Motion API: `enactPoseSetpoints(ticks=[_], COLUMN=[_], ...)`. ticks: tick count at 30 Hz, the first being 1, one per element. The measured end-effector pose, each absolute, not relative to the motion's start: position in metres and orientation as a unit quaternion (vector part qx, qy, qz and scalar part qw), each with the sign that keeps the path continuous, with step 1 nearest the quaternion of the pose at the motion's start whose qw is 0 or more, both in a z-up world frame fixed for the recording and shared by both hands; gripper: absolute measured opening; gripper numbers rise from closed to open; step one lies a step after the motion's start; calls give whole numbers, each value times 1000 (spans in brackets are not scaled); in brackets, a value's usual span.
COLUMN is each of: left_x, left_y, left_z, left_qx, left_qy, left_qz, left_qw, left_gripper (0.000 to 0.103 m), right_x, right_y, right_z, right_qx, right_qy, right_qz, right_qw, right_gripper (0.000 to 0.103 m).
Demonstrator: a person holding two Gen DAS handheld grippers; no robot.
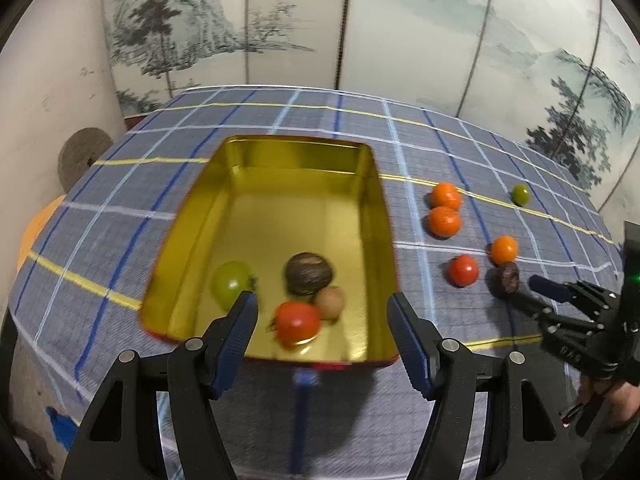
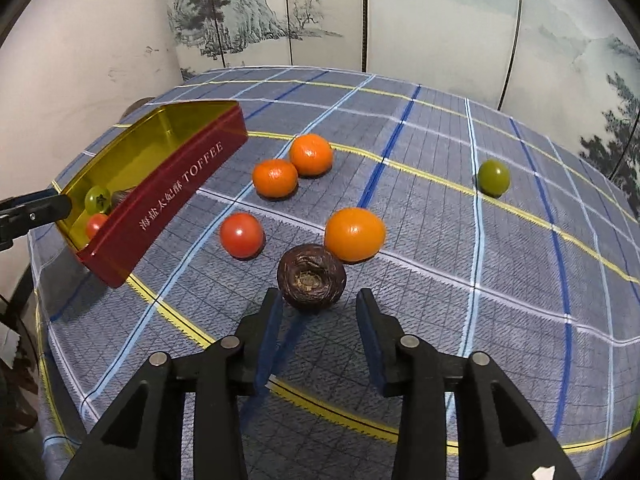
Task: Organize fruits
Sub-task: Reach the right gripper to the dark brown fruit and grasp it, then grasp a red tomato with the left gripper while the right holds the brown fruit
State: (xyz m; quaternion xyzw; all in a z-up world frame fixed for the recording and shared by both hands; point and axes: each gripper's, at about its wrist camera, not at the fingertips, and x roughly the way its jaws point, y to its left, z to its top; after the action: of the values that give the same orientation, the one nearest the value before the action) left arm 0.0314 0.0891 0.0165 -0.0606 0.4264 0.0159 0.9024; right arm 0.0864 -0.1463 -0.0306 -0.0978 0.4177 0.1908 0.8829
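Note:
A gold-lined red tin (image 1: 362, 168) holds a green tomato (image 1: 232, 284), a dark brown fruit (image 1: 308, 278), a small tan fruit (image 1: 330, 302) and a red tomato (image 1: 298, 322). My left gripper (image 1: 322, 298) hangs open over the tin's near end, gripping nothing. On the cloth to the right lie two mandarins (image 2: 311, 155) (image 2: 275, 178), an oval orange fruit (image 2: 354, 234), a red tomato (image 2: 242, 235), a green fruit (image 2: 494, 177) and a wrinkled dark brown fruit (image 2: 311, 278). My right gripper (image 2: 319, 294) is open, its tips on either side of the dark fruit's near edge, pads clear of it.
The table wears a blue checked cloth (image 2: 520, 280) that drops off at the left and near edges. A painted folding screen (image 2: 440, 20) stands close behind. The tin's red side wall (image 2: 180, 192) sits left of the loose fruits. A hand (image 1: 624, 396) holds the right gripper.

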Motion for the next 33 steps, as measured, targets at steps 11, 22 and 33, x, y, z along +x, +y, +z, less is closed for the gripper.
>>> enactPoseSetpoints(ticks=[11, 22, 33], left_x=[52, 59, 77], left_y=[52, 30, -8], left_z=[13, 9, 7], left_qx=[-33, -17, -2], left_qy=[433, 438, 437], left_qz=[-17, -36, -65], left_qw=[901, 898, 897], left_gripper=[68, 68, 68], right_x=[102, 101, 115], right_y=[-136, -141, -210], right_z=[-41, -42, -30], right_qx=[-93, -86, -73], right_qy=[418, 414, 392], right_qz=[193, 187, 106], right_qw=[883, 887, 911], right_gripper=[44, 37, 37])
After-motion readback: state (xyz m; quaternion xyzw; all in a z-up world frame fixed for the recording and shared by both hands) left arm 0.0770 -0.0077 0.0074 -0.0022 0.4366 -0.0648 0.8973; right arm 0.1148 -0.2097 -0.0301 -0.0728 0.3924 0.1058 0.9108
